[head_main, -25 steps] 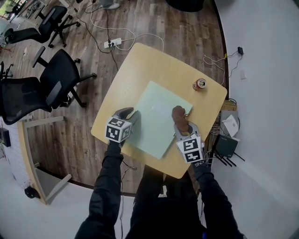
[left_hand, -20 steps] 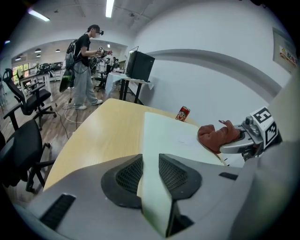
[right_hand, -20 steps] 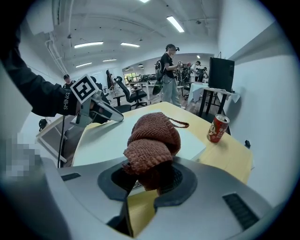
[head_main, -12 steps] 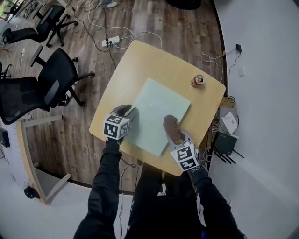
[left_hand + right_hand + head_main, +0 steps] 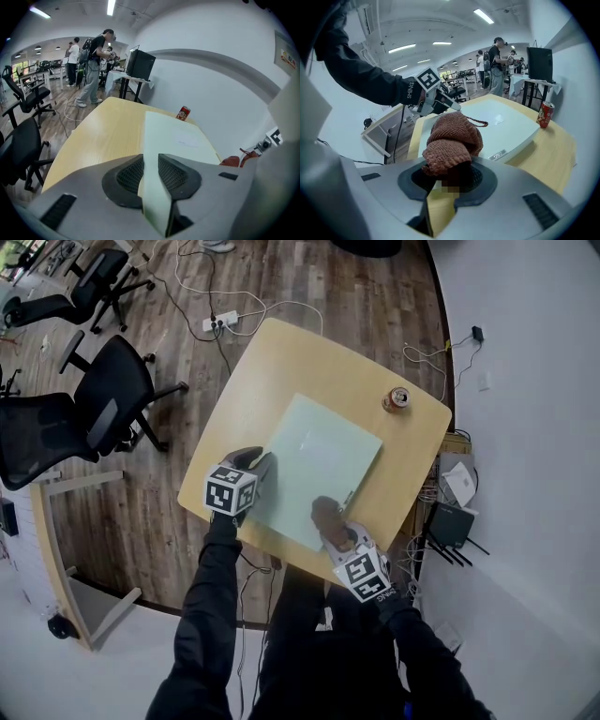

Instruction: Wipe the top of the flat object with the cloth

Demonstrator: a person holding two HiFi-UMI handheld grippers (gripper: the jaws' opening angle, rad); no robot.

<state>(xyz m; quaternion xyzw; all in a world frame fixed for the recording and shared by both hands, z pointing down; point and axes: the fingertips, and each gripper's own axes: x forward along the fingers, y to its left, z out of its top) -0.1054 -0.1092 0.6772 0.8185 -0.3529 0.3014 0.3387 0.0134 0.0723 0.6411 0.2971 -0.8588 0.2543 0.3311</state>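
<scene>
A pale green flat board (image 5: 314,460) lies on the round-cornered wooden table (image 5: 281,362). My left gripper (image 5: 260,465) is shut on the board's left edge; in the left gripper view the board (image 5: 178,136) runs out from between the pads (image 5: 129,176). My right gripper (image 5: 334,531) is shut on a bunched reddish-brown knitted cloth (image 5: 325,514), which rests on the board's near corner. In the right gripper view the cloth (image 5: 452,140) bulges out over the jaws, with the board (image 5: 506,122) beyond it and the left gripper (image 5: 440,104) at the far edge.
A red drink can (image 5: 399,399) stands on the table near its far right corner. Black office chairs (image 5: 94,409) and a power strip (image 5: 220,322) with cables are on the wood floor to the left. Boxes (image 5: 455,512) sit against the white wall on the right.
My right gripper has dragged the cloth across the board toward me and leftward, from the right edge to the near corner. The left gripper has kept its hold on the board.
</scene>
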